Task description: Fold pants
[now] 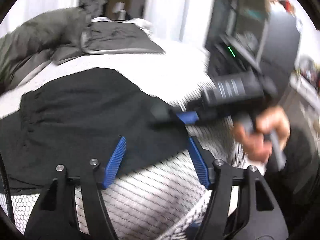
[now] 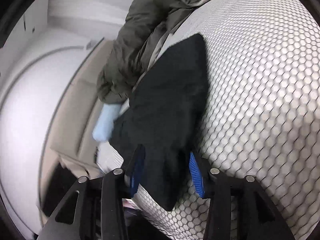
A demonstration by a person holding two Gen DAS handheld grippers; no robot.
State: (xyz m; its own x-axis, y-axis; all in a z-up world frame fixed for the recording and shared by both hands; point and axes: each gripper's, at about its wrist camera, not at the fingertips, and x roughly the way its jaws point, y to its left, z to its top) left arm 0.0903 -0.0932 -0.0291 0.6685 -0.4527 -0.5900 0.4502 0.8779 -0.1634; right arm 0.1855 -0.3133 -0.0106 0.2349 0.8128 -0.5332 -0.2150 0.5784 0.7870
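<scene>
Honeycomb-patterned bed (image 2: pixel 260 100) carries one black pants (image 1: pixel 80 110) — left claw (image 1: pixel 158 156) spread, right claw (image 2: pixel 166 170) pinching them.

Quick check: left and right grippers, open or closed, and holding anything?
Left gripper: open, empty, over the black pants.
Right gripper: black pants fabric between its fingers; closed grip cannot be told.

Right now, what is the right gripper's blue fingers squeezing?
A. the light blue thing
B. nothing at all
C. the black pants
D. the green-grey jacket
C: in the right wrist view the right gripper has a bunch of the black pants pinched between its blue fingers, while the light blue thing and the green-grey jacket lie farther off, untouched.
</scene>
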